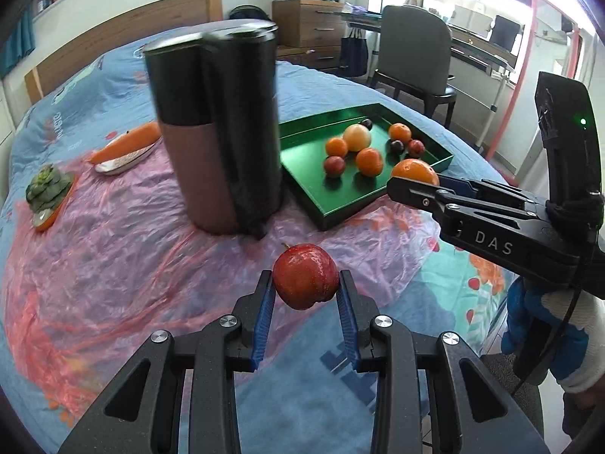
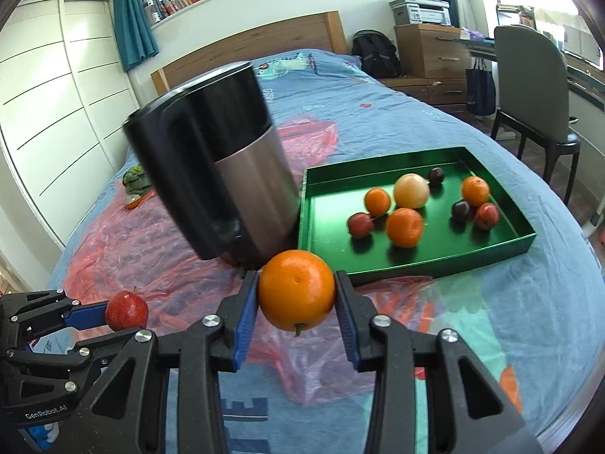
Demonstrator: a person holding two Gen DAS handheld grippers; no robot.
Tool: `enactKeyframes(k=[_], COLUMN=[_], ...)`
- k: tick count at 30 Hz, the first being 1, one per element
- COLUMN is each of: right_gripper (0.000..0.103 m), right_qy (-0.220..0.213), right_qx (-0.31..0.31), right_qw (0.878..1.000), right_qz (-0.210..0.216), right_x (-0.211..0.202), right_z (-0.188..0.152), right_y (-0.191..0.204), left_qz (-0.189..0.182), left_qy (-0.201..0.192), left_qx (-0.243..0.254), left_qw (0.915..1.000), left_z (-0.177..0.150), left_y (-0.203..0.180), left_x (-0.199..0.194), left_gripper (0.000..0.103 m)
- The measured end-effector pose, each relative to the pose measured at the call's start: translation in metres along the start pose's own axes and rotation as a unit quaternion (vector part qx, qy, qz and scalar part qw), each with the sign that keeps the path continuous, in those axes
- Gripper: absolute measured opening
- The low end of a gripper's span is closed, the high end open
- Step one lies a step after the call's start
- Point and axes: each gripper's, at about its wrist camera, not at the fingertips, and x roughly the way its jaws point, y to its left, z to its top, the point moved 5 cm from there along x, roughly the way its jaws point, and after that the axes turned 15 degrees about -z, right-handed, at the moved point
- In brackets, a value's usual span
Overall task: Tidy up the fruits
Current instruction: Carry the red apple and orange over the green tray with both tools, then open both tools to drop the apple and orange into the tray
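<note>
My left gripper (image 1: 305, 287) is shut on a red apple (image 1: 305, 275) and holds it above the bed, in front of the black jug. It also shows in the right wrist view (image 2: 113, 312) with the apple (image 2: 126, 310). My right gripper (image 2: 297, 295) is shut on an orange (image 2: 297, 289) just before the green tray (image 2: 522, 240). In the left wrist view the right gripper (image 1: 412, 185) holds the orange (image 1: 415, 171) over the tray's (image 1: 340, 213) near corner. Several oranges, small red and dark fruits and a pale round fruit (image 2: 411, 190) lie in the tray.
A tall black and metal jug (image 1: 227, 132) stands left of the tray on pink plastic sheet (image 1: 113, 249). A carrot on a dish (image 1: 126, 147) and a green vegetable (image 1: 47, 191) lie at the left. A chair (image 2: 529, 87) and drawers stand beyond the bed.
</note>
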Motion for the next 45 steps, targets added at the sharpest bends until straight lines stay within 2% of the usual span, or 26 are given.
enactKeyframes(k=[6,11,16,20,25,28,32,37,41,45], right_gripper=[0.04,0.04,0.04,0.04,0.04,0.04,0.04,0.04,0.04,0.04], right_qy=[-0.004,-0.004,0.001,0.012,0.023,0.027,0.03,0.023,0.022,0.026], right_qx=[0.028,0.039,0.035,0.03,0.018,0.005,-0.011,-0.029,-0.036,-0.042], right_qw=[0.999,0.998,0.997,0.996,0.996,0.995,0.995,0.994,0.994,0.994], right_qz=[-0.038,-0.058,-0.072,-0.079,-0.086,-0.093,-0.097,-0.102,-0.098,-0.1], right_x=[0.021,0.052,0.084,0.108,0.131,0.14,0.15,0.153,0.152,0.152], right_z=[0.013,0.027,0.037,0.037,0.034,0.032,0.029,0.027,0.025,0.024], right_y=[-0.059,-0.092,-0.111,-0.123,-0.131,-0.134,-0.136,-0.135,-0.132,-0.128], left_qz=[-0.009,0.003,0.013,0.028,0.045,0.072,0.082,0.093,0.082,0.068], left_qy=[0.001,0.006,0.005,0.004,0.005,0.005,0.015,0.027,0.049,0.055], left_qx=[0.034,0.033,0.018,-0.019,-0.041,-0.041,-0.071,-0.083,-0.1,-0.115], left_qw=[0.9994,0.9994,0.9997,0.9994,0.9981,0.9966,0.994,0.9918,0.9904,0.9895], left_z=[0.05,0.095,0.13,0.155,0.178,0.193,0.2,0.194,0.183,0.18], left_y=[-0.027,-0.03,-0.015,0.005,0.018,0.028,0.047,0.06,0.067,0.07], left_x=[0.045,0.09,0.127,0.158,0.196,0.218,0.242,0.261,0.275,0.278], left_gripper=[0.028,0.028,0.028,0.028,0.028,0.028,0.028,0.028,0.029,0.031])
